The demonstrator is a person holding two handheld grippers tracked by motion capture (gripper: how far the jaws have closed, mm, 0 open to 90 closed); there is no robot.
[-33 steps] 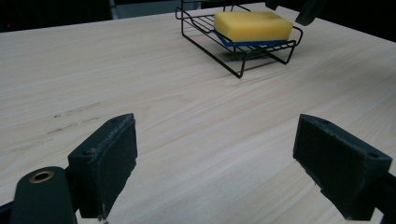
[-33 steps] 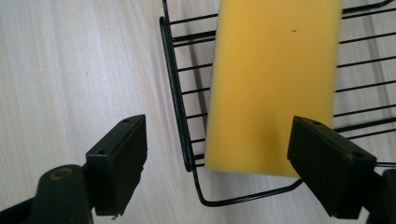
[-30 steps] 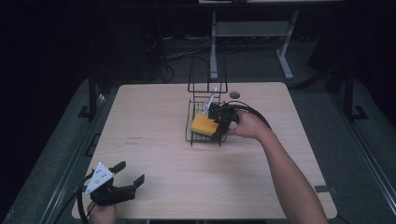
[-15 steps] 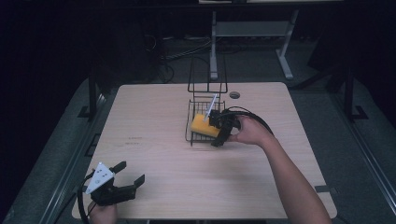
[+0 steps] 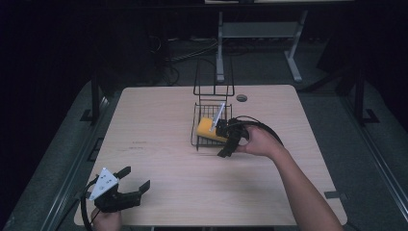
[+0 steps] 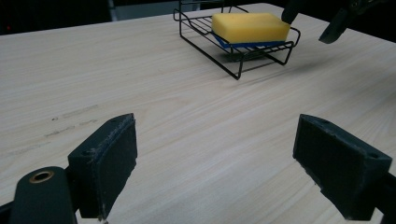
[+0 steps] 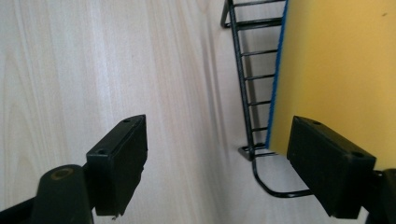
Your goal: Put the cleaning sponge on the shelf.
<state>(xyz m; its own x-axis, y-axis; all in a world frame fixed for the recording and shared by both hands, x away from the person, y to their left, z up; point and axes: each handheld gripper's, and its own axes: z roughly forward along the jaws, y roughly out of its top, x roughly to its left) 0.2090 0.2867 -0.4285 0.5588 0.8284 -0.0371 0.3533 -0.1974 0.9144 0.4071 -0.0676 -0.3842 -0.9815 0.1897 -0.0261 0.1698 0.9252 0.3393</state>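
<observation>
Dark room, light wooden table (image 5: 159, 125), grey floor (image 5: 332, 110), metal stand (image 5: 260, 33)

Lit table (image 5: 159, 125), dark surroundings — perhaps slightly soft

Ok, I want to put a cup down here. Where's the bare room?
Free: the left half of the table, between the rack and the left gripper, and the near middle. Crowded: around the rack, where the sponge sits and the right gripper hovers.
</observation>
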